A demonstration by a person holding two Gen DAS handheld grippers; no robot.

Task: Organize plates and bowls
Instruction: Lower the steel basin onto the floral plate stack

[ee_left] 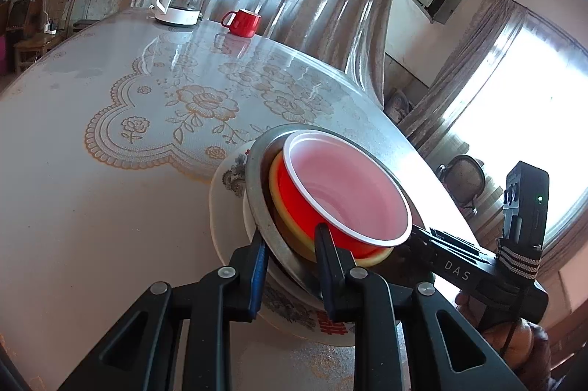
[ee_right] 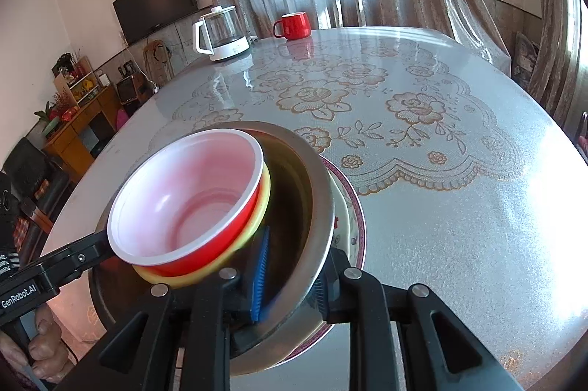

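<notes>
Steel pan (ee_left: 257, 203), with the red bowl (ee_left: 345, 192) nested inside, sits on a plate (ee_left: 224, 192). Both jaws pinch its rim narrowly from opposite sides, one pad inside each. Keep both grips level so the bowl doesn't slide.

"DAS" on right gripper (ee_left: 413, 236); "GenRobot.AI" (white) on left gripper (ee_right: 106, 242).

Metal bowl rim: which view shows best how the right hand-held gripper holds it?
Right wrist view: its blue pads clamp the metal bowl rim, one inside, one outside. Left wrist view hides that grip behind the red bowl.
</notes>
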